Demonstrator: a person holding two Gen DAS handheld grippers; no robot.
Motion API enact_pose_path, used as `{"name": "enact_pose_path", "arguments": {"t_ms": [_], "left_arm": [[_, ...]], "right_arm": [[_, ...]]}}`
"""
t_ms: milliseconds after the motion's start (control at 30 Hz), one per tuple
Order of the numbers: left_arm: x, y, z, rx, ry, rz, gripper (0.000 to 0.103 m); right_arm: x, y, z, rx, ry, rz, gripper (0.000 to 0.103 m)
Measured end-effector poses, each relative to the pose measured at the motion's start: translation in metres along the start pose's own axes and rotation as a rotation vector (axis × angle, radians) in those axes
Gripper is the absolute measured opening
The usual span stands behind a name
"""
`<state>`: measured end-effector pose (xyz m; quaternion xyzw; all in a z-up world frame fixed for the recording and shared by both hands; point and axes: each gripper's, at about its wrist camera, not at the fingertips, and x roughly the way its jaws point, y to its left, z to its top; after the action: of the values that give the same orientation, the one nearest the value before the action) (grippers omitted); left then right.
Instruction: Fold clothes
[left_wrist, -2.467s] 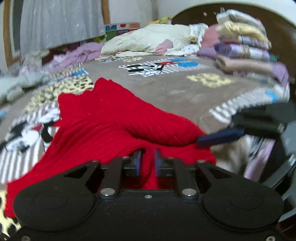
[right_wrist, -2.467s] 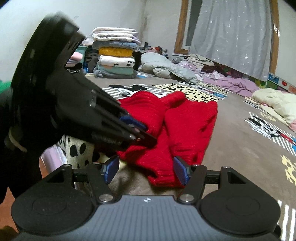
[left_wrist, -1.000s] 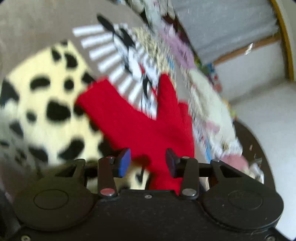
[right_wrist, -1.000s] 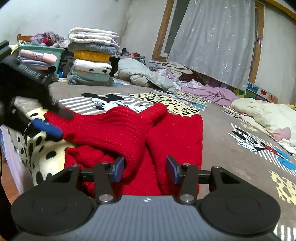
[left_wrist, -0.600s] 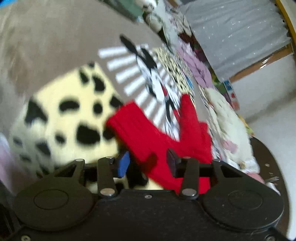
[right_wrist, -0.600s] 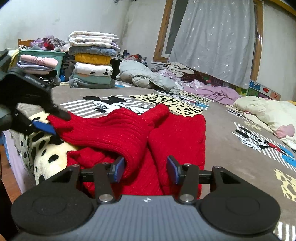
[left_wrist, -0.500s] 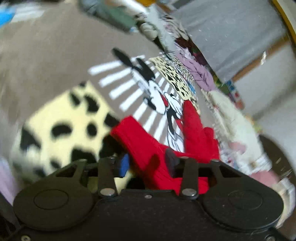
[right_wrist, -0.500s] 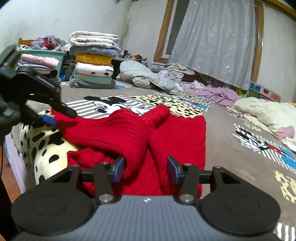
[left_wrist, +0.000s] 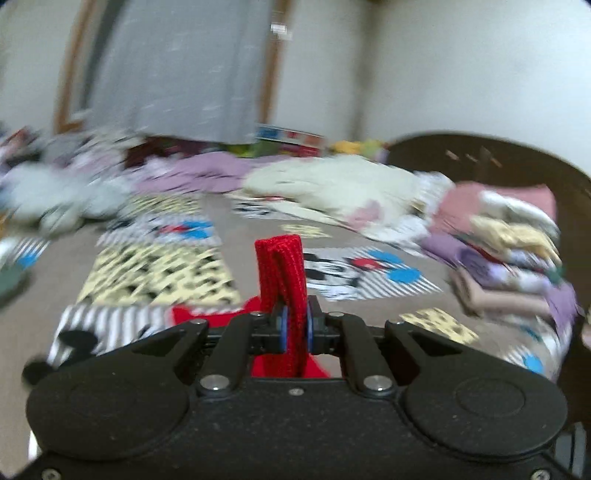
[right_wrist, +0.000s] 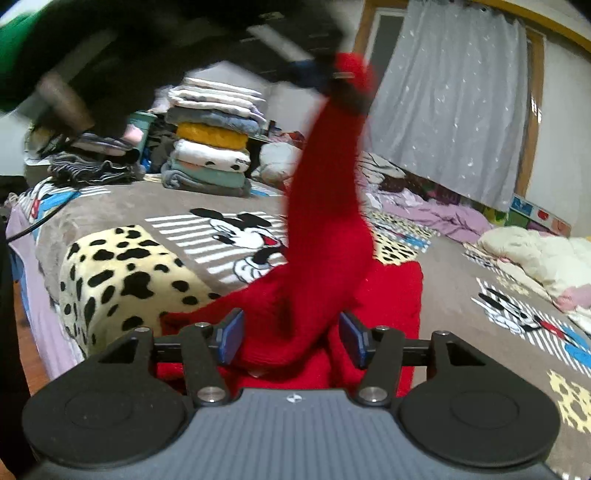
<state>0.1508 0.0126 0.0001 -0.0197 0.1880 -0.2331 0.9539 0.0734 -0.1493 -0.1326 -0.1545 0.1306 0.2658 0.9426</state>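
Red sweater sleeve (left_wrist: 282, 280) pinched in left claw (left_wrist: 294, 329)

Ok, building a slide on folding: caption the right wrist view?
Left gripper lifts the red sweater's sleeve high above the patterned bedspread while the open right gripper hovers over the sweater body.

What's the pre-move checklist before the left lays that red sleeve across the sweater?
1. Left gripper shut on the sleeve: ok.
2. Sleeve lifted clear of the bed: ok; it hangs from the left gripper in the right wrist view.
3. Red sweater body lying on the bed: ok.
4. Right gripper free: ok, open, nothing pinched.
5. Sweater body flat, no bunching: not ok; folds bulge near the right gripper.
6. Other sleeve's position: cannot tell.
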Motion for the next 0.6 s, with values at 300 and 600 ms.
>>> {"name": "enact_pose_path", "arguments": {"t_ms": [300,600], "left_arm": [[0.041,0.022,0.014,0.054,0.073,-0.081,0.007],[0.078,0.085,0.003,-0.192,0.043,-0.104,0.007]], "right_arm": [[0.004,-0.002,0.005,0.018,-0.019,0.012,0.058],[0.013,0.013,0.012,-0.033,-0.021,0.045,0.059]]}}
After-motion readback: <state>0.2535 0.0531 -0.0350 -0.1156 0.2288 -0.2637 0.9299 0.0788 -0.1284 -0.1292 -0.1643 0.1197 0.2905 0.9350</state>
